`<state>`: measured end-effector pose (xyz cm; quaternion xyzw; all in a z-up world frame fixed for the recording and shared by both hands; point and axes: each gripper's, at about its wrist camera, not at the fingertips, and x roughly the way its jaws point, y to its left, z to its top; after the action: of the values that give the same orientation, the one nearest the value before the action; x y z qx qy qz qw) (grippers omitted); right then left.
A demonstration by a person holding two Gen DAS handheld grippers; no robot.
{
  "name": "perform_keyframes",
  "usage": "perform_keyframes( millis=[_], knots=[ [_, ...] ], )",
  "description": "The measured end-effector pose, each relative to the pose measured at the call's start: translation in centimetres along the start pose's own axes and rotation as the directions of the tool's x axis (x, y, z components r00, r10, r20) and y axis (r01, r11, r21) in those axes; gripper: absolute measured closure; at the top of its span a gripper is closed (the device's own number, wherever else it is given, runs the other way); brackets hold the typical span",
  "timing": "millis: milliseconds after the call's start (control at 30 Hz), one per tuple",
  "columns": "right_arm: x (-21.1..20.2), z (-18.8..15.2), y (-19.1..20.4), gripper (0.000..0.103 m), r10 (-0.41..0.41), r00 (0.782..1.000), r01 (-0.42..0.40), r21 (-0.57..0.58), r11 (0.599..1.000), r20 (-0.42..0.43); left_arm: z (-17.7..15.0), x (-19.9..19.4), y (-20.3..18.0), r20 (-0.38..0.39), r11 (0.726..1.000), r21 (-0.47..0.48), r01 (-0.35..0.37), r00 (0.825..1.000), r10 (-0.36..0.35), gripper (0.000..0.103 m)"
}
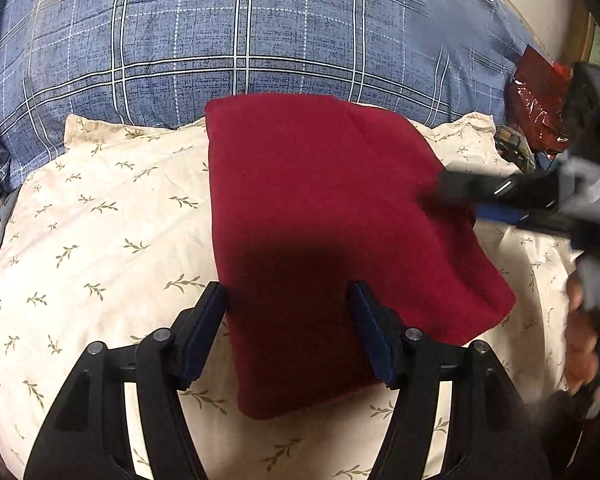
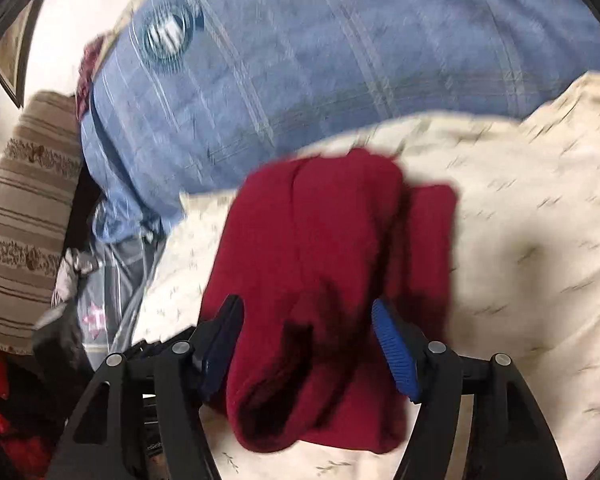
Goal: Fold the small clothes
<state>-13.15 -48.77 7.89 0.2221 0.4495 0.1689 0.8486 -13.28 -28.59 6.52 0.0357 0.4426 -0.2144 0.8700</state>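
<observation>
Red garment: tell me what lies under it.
The red garment rests on a cream pillow printed with small leafy sprigs, which shows around its sides. A blue plaid cover lies behind. Whatever is directly beneath the cloth is hidden.

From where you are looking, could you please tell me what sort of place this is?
Most likely a bedroom, with the work done on a bed. A cream leaf-print pillow lies under the dark red garment, against a blue plaid quilt, and a striped cushion sits to one side.
</observation>
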Motion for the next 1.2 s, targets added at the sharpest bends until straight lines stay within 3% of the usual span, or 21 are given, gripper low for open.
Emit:
perform_keyframes(
  millis=[33, 100, 167, 233, 367, 500, 633, 800, 867, 967, 1067, 1200],
  knots=[
    [1.0, -0.3, 0.0, 0.079, -0.019, 1.000, 0.019, -0.006, 1.000, -0.021, 0.0, 0.0, -0.1, -0.002, 1.000, -0.001, -0.004, 1.000, 0.004, 0.038],
    [1.5, -0.8, 0.3, 0.086, -0.061, 0.998, 0.061, -0.032, 0.998, -0.019, -0.1, -0.4, -0.1, -0.014, 1.000, -0.002, 0.000, 1.000, 0.000, 0.038],
    [-0.5, -0.9, 0.7, 0.087, -0.073, 0.997, 0.075, -0.069, 0.995, 0.036, 0.0, -1.3, -0.1, 0.009, 1.000, 0.004, 0.012, 1.000, -0.012, 0.036],
    [-1.7, -1.0, 0.4, 0.087, -0.101, 0.992, 0.106, -0.072, 0.992, 0.071, 0.0, -1.5, 0.0, 0.037, 1.000, 0.003, -0.006, 0.999, 0.006, 0.023],
    [0.8, -1.2, -1.0, 0.085, -0.139, 0.990, 0.139, -0.034, 0.990, 0.005, 0.0, 0.2, 0.1, -0.012, 1.000, -0.028, -0.007, 1.000, 0.006, 0.023],
    [-1.6, -1.1, -0.6, 0.072, -0.132, 0.991, 0.132, -0.014, 0.991, 0.031, 0.0, 0.2, 0.4, -0.007, 0.999, -0.031, -0.012, 1.000, 0.012, 0.023],
    [-4.8, -0.6, 1.4, 0.062, -0.169, 0.975, 0.179, -0.063, 0.982, 0.141, 0.4, -0.4, 0.7, 0.006, 0.999, -0.040, -0.025, 1.000, 0.025, 0.023],
    [-2.6, 0.6, 4.1, 0.067, -0.137, 0.981, 0.157, -0.151, 0.976, 0.136, 1.3, -0.5, 1.1, 0.025, 0.997, -0.045, -0.055, 0.998, 0.056, 0.023],
    [-1.1, 0.6, 3.7, 0.069, -0.169, 0.979, 0.186, -0.155, 0.970, 0.117, 1.4, -0.1, 1.2, 0.022, 0.997, -0.042, -0.060, 0.998, 0.061, 0.023],
    [0.9, 0.2, 1.5, 0.077, -0.279, 0.956, 0.289, -0.117, 0.950, 0.092, 1.6, 0.7, 1.1, 0.014, 0.998, -0.032, -0.055, 0.998, 0.056, 0.023],
    [1.8, -0.4, -0.7, 0.077, -0.247, 0.965, 0.252, -0.061, 0.966, 0.085, 1.5, 1.2, 0.6, 0.015, 0.998, -0.016, -0.056, 0.998, 0.057, 0.021],
    [1.1, -0.4, -0.5, 0.077, -0.229, 0.970, 0.235, -0.075, 0.969, 0.084, 1.6, 1.1, 0.4, 0.007, 0.999, -0.022, -0.048, 0.999, 0.049, 0.021]
  ],
)
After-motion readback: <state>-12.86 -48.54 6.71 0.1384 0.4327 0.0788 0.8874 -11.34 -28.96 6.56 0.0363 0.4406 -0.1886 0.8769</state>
